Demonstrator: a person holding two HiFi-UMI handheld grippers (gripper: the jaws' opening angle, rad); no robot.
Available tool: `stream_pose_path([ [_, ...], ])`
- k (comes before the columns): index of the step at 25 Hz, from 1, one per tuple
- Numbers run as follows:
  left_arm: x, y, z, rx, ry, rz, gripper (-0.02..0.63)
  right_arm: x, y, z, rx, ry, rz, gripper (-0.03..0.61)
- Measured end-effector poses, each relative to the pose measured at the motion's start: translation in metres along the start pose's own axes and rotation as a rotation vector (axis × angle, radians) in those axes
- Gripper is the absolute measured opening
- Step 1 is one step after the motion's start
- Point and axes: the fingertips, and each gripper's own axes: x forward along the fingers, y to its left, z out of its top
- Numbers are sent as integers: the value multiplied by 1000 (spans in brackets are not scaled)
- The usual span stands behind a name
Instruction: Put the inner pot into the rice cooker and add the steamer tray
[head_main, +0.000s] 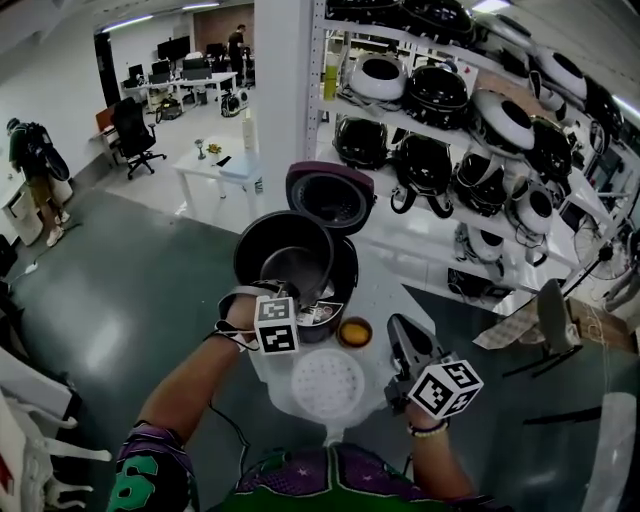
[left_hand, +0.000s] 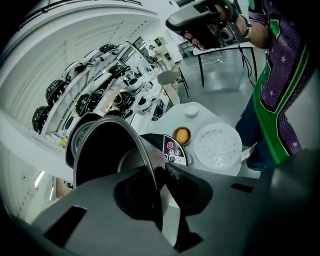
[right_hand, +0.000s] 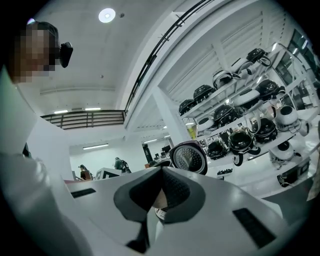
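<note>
We see the left gripper (left_hand: 159, 175) clamped on the thin metal rim of the inner pot (left_hand: 107, 145), one dark pad inside the wall and one outside; the jaws stand only a sliver apart. At the centre of the head view the pot hangs tilted over the rice cooker (head_main: 347, 270); it is round and deep, dark outside, with a dull grey sheen on its floor. The cooker's lid (head_main: 332, 197) stands raised behind it. The right gripper (right_hand: 161, 185) has its ribbed pads pressed together on nothing; in the head view it hovers at lower right. The steamer tray (head_main: 327, 384), a white perforated disc, lies flat on the white table (head_main: 390, 290) at lower centre, just beside a small bowl (head_main: 354, 331) of something orange.
</note>
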Motion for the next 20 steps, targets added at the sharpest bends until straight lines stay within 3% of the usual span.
stream_pose_path([
  [11, 62, 45, 20, 10, 16, -29, 64, 33, -63, 13, 28, -1, -19, 6],
  [20, 123, 50, 28, 27, 42, -116, 64, 45, -120, -1, 79, 27, -62, 5],
])
